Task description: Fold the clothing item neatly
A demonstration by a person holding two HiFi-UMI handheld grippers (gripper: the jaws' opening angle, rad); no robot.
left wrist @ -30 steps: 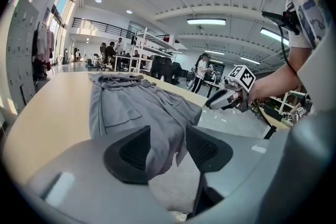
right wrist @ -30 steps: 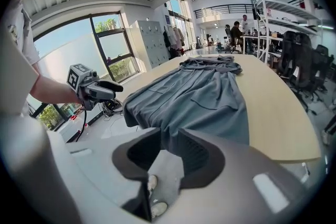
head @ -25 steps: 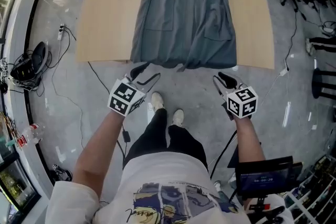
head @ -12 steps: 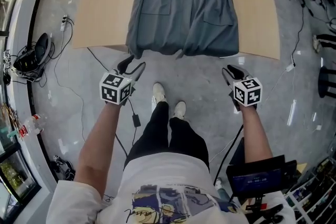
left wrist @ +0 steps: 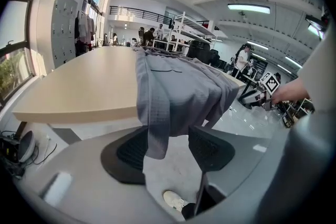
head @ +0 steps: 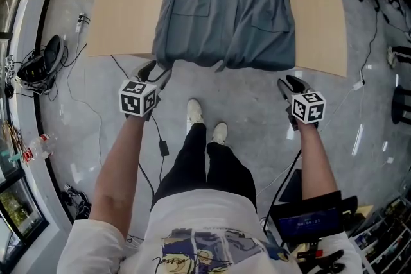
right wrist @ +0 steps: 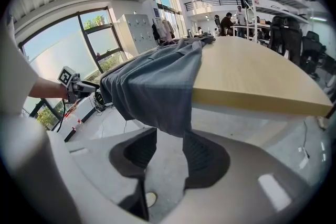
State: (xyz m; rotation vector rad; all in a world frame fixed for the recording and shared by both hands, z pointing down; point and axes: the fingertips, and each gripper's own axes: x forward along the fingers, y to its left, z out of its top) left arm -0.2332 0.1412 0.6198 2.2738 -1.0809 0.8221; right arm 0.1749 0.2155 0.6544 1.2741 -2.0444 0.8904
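A grey garment (head: 225,9) lies flat on the wooden table (head: 122,16), its hem hanging over the near edge. My left gripper (head: 157,70) is at the hem's left corner. In the left gripper view that corner (left wrist: 157,134) hangs down between the jaws, which have just been opening and do not press it. My right gripper (head: 289,81) is just below the hem's right corner. In the right gripper view the cloth (right wrist: 152,86) ends at the fingertips, and those jaws have also just been opening, with nothing gripped.
The person's legs and white shoes (head: 205,122) stand between the two grippers under the table edge. Cables (head: 160,147) run over the grey floor. A dark bag (head: 38,67) lies at the left and a screen (head: 308,221) at the lower right.
Both grippers have moved apart and in towards the hanging hem, the left to its left corner and the right towards its right corner. The garment has not moved.
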